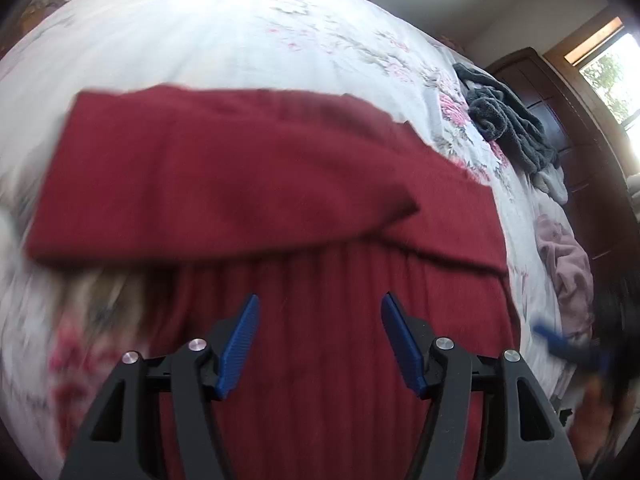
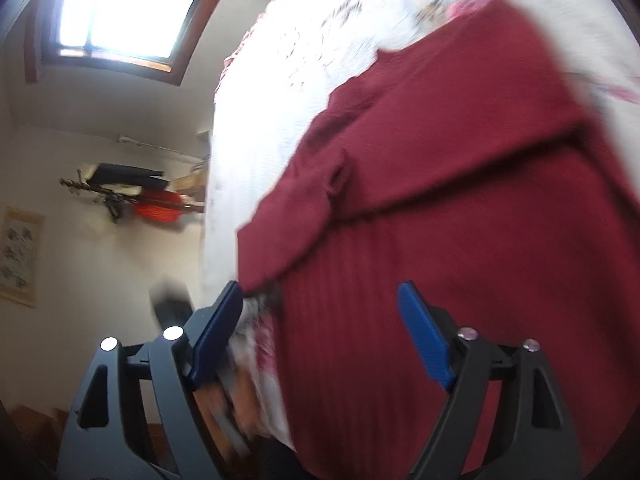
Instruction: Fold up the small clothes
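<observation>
Both grippers' jaws wide, empty, above red garment (image 1: 280,184).

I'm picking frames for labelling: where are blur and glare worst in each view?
Left wrist: the floral bedspread blows out white at top, and the lower left smears with motion blur; the red garment stays readable. Right wrist: the window glares, the bedspread is washed out and streaked, and the garment is soft.

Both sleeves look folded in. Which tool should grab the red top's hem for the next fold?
Probably the right tool: open, at the red top's side edge. The left tool, also open, hovers over mid-fabric, no edge between its fingers.
</observation>
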A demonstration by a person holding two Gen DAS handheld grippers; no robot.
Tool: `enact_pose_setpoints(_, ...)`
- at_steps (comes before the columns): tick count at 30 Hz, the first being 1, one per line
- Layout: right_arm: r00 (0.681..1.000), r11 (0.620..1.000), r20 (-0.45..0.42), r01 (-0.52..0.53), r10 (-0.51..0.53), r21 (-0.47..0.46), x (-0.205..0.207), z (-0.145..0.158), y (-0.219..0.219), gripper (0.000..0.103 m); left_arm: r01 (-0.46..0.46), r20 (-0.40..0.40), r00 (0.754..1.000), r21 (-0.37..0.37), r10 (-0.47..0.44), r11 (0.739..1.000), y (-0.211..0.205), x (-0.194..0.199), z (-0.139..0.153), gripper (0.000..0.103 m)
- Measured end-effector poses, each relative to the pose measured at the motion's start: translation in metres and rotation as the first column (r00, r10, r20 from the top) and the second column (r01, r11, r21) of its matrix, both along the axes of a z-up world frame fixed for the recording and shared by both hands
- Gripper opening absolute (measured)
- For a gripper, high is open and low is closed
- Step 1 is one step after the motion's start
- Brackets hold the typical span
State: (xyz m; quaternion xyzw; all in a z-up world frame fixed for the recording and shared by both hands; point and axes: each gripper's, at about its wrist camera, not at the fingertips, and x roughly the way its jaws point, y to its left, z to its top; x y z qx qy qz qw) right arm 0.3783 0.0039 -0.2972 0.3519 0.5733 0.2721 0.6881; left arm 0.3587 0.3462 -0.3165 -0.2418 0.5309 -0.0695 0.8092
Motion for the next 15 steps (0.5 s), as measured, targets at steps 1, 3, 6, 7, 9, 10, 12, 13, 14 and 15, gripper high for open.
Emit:
enact_pose_setpoints(1,1.000,1.000,-0.023,-0.002,0.002,0.025,0.015,-0.008,0.007,0.073,-0.018,-0.010,1.000,-0.011,0.018,1.000,0.004,-0.020,-0.001,0.065)
enact_pose_setpoints(3,0.996,0.998,-0.088,0.007,-0.001,0.062,0.050,-0.030,0.022,0.067,-0.037,-0.028,0.999,-0.013,0.037,0.999,0.009,-0.054,-0.004,0.066)
enact_pose_setpoints(6,0.983,0.998,-0.183,0.020,-0.010,0.051,0.084,-0.064,0.043,0.066,-0.072,-0.064,0.996,-0.059,0.068,0.996,0.015,-0.100,-0.010,0.066)
enact_pose_setpoints(7,0.978,0.999,-0.209,0.014,-0.002,0.052,0.092,-0.073,0.050,0.065,-0.084,-0.075,0.994,-0.076,0.078,0.994,0.017,-0.112,-0.012,0.066)
enact_pose_setpoints(9,0.975,0.999,-0.223,-0.003,0.015,0.054,0.098,-0.079,0.062,0.064,-0.095,-0.089,0.992,-0.100,0.086,0.990,0.018,-0.127,-0.015,0.066)
enact_pose_setpoints(10,0.975,0.999,-0.219,-0.033,0.040,0.032,0.101,-0.079,0.071,0.062,-0.098,-0.091,0.992,-0.114,0.088,0.989,0.019,-0.134,-0.017,0.066)
enact_pose_setpoints(12,0.976,0.998,-0.211,-0.060,0.057,-0.007,0.104,-0.079,0.082,0.059,-0.101,-0.099,0.991,-0.131,0.088,0.986,0.017,-0.140,-0.023,0.066)
enact_pose_setpoints(13,0.975,0.998,-0.212,-0.068,0.064,-0.009,0.106,-0.080,0.086,0.051,-0.107,-0.107,0.990,-0.133,0.093,0.985,0.017,-0.140,-0.026,0.066)
enact_pose_setpoints(14,0.974,0.997,-0.214,-0.077,0.072,-0.013,0.107,-0.080,0.091,0.046,-0.118,-0.116,0.988,-0.143,0.102,0.983,0.017,-0.142,-0.030,0.066)
enact_pose_setpoints(15,0.975,0.996,-0.211,-0.086,0.077,-0.029,0.109,-0.079,0.096,0.035,-0.128,-0.120,0.987,-0.154,0.110,0.980,0.018,-0.142,-0.032,0.066)
